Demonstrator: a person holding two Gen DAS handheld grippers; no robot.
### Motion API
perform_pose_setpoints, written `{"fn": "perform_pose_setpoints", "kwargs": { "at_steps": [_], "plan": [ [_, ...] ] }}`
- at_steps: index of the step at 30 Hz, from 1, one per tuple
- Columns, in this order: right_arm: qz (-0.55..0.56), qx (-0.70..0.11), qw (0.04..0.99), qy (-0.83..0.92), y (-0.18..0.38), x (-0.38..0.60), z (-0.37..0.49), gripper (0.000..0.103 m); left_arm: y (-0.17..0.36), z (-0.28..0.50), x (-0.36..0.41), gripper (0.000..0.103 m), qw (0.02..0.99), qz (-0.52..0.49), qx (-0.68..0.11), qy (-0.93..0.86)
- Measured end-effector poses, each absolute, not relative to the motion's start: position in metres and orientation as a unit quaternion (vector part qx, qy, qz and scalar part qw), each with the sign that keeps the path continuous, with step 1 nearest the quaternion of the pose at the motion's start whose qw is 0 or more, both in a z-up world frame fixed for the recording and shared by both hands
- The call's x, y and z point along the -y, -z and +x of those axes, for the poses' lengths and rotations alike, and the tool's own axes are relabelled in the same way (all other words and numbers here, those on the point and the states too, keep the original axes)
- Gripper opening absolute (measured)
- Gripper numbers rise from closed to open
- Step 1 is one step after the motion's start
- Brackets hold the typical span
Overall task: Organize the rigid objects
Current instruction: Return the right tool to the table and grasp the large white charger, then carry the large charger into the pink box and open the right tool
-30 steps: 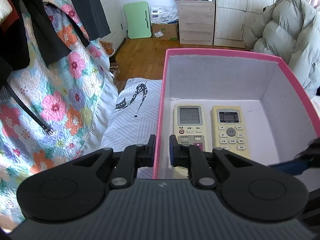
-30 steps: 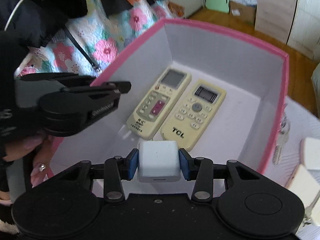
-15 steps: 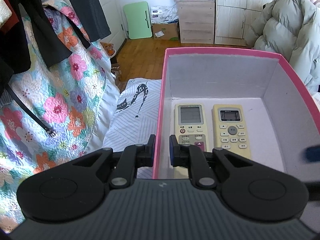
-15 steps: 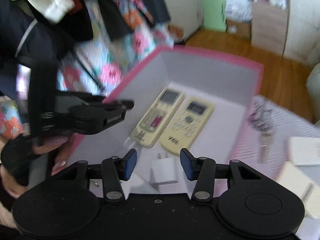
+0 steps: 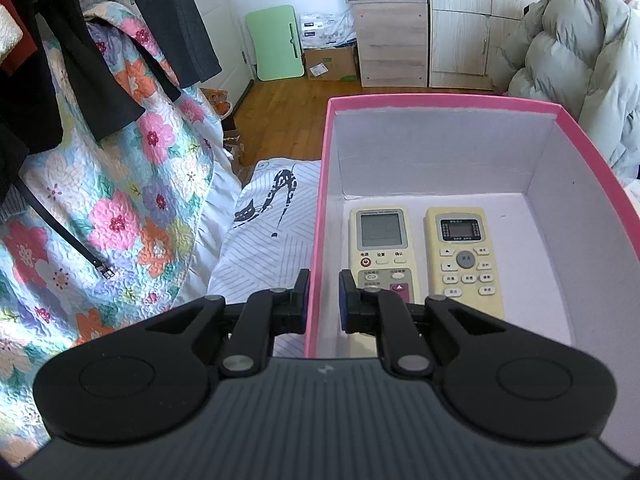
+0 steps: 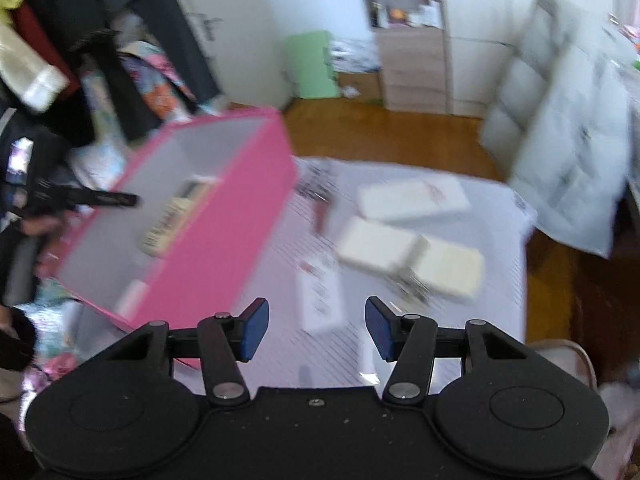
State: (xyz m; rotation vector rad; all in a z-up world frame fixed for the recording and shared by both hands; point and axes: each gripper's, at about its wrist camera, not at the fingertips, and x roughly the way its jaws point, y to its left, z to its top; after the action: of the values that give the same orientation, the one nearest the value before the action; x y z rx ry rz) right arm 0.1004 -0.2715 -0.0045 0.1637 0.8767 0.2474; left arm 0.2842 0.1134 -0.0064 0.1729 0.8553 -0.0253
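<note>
The work surface is a bed covered with a pale striped sheet (image 5: 276,236) that carries a black cat print. Beyond it lies a wooden floor (image 5: 288,112), a light wooden cabinet (image 5: 392,44) with small bottles on its shelf, and a green folding board (image 5: 278,42) leaning on the white wall. A floral quilt (image 5: 120,184) hangs at the left under dark clothes, and a pale puffy coat (image 5: 580,64) sits at the right.

A pink box (image 5: 320,208) with a white inside stands on the sheet. Two cream remotes lie flat and side by side on its floor: the left remote (image 5: 380,240) and the right remote (image 5: 464,256), close together.

The left gripper (image 5: 322,304) straddles the box's near left wall, one finger outside and one inside, pinched onto that wall. The left remote lies just ahead of its inner finger.

The right wrist view is blurred. The right gripper (image 6: 316,330) hangs over the sheet to the right of the box, its jaws opening with nothing between them. Ahead of it lie several white boxes (image 6: 412,200) and a flat white card (image 6: 320,296); a small white block (image 6: 134,300) rests inside the pink box at its near end.
</note>
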Motion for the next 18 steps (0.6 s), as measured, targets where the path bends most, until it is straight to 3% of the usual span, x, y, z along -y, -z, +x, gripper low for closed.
{"fn": "perform_pose_setpoints", "kwargs": {
  "at_steps": [4, 18],
  "plan": [
    [0.068, -0.429, 0.898, -0.07, 0.037, 0.281, 0.096, 0.068, 0.006, 0.285, -0.114, 0.012, 0.906, 0.082, -0.414, 0.011],
    [0.025, -0.466, 0.883, -0.054, 0.082, 0.27, 0.119, 0.068, 0.006, 0.284, -0.11, 0.012, 0.905, 0.091, -0.415, 0.009]
  ]
}}
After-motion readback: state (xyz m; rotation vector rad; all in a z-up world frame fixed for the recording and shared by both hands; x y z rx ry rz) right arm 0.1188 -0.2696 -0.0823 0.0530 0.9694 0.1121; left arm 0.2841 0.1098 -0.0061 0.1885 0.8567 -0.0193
